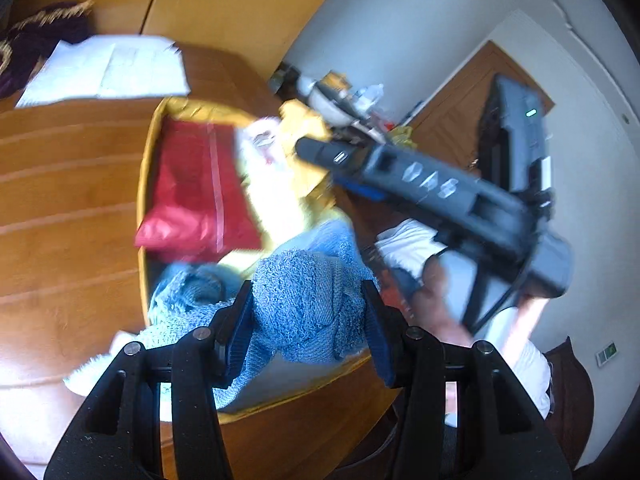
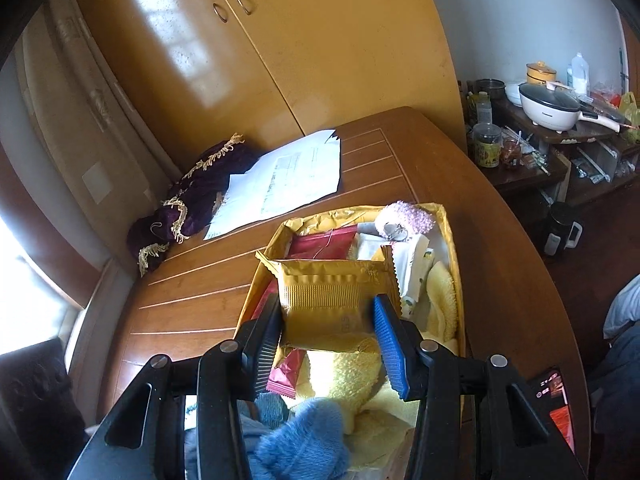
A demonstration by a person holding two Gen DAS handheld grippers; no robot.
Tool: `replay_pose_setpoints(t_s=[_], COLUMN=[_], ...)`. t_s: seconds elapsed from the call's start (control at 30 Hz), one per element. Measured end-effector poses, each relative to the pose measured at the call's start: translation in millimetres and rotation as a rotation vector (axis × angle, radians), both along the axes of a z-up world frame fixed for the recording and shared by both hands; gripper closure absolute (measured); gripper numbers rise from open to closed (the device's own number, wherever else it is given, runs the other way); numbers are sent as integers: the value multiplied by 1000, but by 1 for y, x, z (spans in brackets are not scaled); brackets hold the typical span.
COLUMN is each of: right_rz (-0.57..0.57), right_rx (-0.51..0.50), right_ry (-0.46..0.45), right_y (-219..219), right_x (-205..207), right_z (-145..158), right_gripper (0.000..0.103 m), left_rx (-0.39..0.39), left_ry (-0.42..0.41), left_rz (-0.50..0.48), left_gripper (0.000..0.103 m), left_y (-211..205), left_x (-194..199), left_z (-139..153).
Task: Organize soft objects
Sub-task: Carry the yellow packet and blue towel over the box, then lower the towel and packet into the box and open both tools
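Over the yellow box on the wooden table, both tools are busy with its contents. The right hand-held gripper has its jaws partly closed on a gold foil packet, pinching it near the crimped end; the packet stands above the box's near half, clear of the things below. The left hand-held gripper is closed on a bunch of blue knitted cloth, which hangs at the box's near end, its loose part trailing over the near wall.

Inside the box, from the right wrist view, lie a red foil packet toward the far left wall, a pink fuzzy item at the far right corner, a white packet beside it, and yellow plush fabric filling the near half under the gripped packet. White papers and a purple fringed cloth rest on the table beyond the box's far left side.

The step in hand looks like sorting the box's contents, with each tool carrying one item. To do it well, the gold packet should be held firmly without crushing it further, since foil slips and crumples. The blue cloth is loose knit and likely to snag on the box wall, so it wants lifting until the trailing part clears. With both tools close together over the box's near end, moving one at a time would avoid a collision. The left view is blurred, so finer detail there cannot be told.
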State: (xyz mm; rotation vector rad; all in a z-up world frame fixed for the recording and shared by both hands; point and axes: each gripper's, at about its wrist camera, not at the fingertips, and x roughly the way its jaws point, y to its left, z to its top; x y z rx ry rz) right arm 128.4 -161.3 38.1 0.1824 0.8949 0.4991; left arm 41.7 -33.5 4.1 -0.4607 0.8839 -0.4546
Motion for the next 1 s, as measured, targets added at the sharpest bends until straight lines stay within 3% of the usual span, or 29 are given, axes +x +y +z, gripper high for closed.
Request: replay_pose_setpoints(t_s=[0.13,0.23,0.4,0.5,0.67,0.83,1.0], right_rz=[-27,-30,-34,-78,-92,-87,-70], right_rx=[35,35,3,-37,-102,-182,-142], right_ry=[-19,-1,36,20,-2,46,81], right_y=[-13,-13,-4,-2,13,26,17], right_x=[1,5,9,13,24,45,42], right_z=[9,2,-15,-15,-13,-28,-28], right_gripper=[56,56,56,56,55,52,48], left_rx=[-2,-99,20,95,106,90,72], left_ry=[-118,-9,87,30,10,-18,-31], left_rz=[16,-45,-48,-63,-81,-65,-10], left_gripper=[54,54,54,52,50,44,37], left_y=[2,3,-12,-20,-22,-16,-3], left_x=[-2,6,-1,-11,-11,-20,-20], left_z=[24,2,-42,-39,-40,-37,-36])
